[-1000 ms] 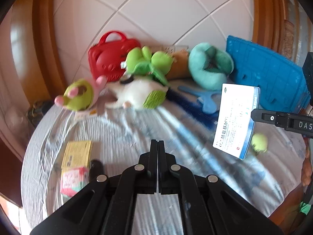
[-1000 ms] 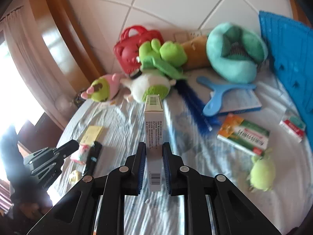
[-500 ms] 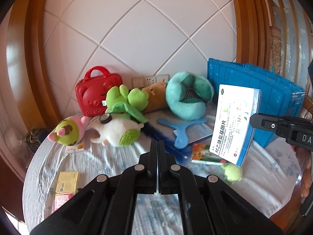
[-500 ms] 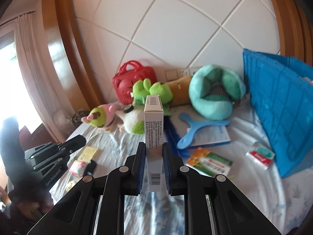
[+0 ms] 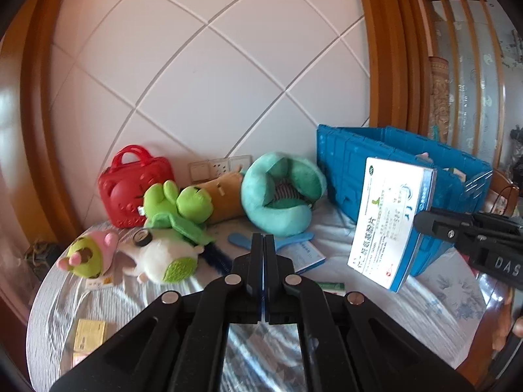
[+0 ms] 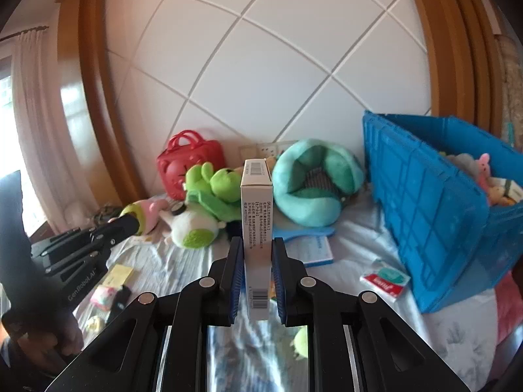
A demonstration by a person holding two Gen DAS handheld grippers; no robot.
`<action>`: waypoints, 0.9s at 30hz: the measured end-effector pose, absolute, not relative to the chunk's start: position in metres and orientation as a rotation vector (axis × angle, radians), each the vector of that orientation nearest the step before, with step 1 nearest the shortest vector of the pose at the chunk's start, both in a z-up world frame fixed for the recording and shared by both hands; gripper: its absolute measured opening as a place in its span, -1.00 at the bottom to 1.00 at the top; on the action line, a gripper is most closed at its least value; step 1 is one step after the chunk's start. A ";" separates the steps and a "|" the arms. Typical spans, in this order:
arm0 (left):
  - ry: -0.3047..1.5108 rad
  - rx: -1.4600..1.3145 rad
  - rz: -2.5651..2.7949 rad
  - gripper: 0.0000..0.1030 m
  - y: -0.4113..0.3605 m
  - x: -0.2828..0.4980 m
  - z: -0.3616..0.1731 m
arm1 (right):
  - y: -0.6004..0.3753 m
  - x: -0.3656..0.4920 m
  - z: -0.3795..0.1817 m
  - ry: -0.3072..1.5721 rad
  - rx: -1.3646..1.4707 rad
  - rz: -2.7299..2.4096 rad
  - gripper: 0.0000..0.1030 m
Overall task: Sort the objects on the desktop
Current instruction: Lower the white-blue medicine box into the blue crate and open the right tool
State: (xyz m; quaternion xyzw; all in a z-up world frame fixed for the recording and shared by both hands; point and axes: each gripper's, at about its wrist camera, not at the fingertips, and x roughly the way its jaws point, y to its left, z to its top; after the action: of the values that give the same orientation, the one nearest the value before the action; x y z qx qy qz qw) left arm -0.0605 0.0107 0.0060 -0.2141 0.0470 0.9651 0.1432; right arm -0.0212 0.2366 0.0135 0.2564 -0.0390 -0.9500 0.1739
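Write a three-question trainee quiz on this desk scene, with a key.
1. True or false: the right gripper is shut on the white medicine box.
2. Which holds nothing? A) left gripper B) right gripper
3. Fill in: the blue crate already holds plush ____.

Key: 1 true; the box stands upright between its fingers. 2 A; its fingers are shut together with nothing between them. 3 toys; a pink one shows above the rim.
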 end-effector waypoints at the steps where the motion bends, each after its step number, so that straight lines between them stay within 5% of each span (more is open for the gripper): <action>1: 0.146 -0.613 2.775 -1.00 0.013 -0.063 0.009 | 0.237 -0.022 0.015 -0.115 0.727 -2.699 -0.66; 11: 0.231 -0.508 2.705 -1.00 0.059 -0.094 0.042 | 0.271 -0.042 0.036 -0.229 0.669 -2.797 -0.66; 27: 0.193 -0.354 2.642 -1.00 0.264 -0.129 0.098 | 0.433 -0.105 0.097 -0.173 0.543 -2.899 -0.66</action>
State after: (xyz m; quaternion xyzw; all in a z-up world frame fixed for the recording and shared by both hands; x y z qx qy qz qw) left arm -0.1292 0.2636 0.0976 -0.1287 0.0702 0.9615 0.2326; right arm -0.1054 0.4334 0.0967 0.1830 -0.0582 -0.9769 0.0934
